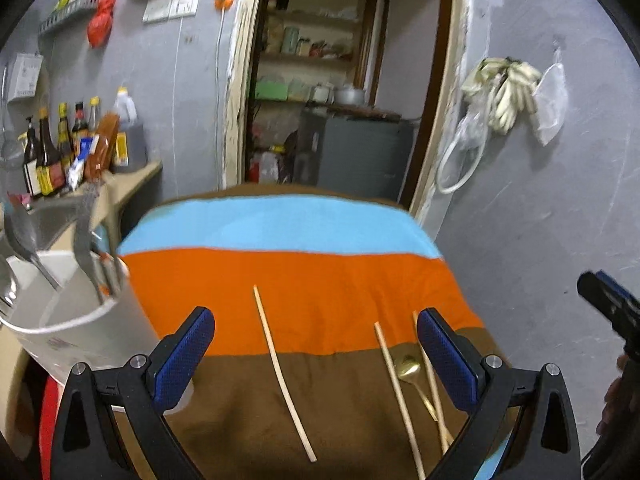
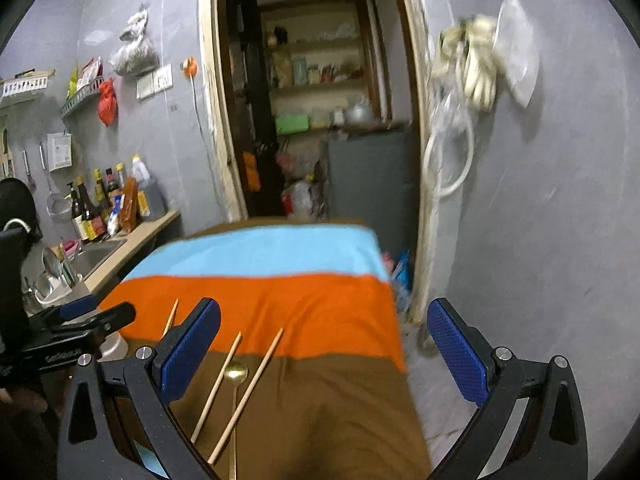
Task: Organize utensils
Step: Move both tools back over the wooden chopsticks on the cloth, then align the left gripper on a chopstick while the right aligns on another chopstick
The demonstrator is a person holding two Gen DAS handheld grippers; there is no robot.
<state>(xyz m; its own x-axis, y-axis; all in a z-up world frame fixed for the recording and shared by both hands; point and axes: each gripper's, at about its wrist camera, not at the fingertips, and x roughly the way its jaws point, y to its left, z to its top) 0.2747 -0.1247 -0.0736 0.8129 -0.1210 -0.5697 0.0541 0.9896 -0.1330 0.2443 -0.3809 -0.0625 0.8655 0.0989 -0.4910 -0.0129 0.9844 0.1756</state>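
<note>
Chopsticks [image 1: 285, 376] and gold spoon [image 1: 407, 366] (handle partly hidden, seemingly) lie loose; both claws released, empty.

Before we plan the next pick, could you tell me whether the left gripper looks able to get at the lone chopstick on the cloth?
Probably yes: the left gripper is open, with the lone chopstick lying bare between its fingers.

Worktop under a striped blue, orange and brown cloth [image 1: 304, 280], bearing three chopsticks [image 1: 282, 372] and a gold spoon [image 1: 408, 368].
</note>
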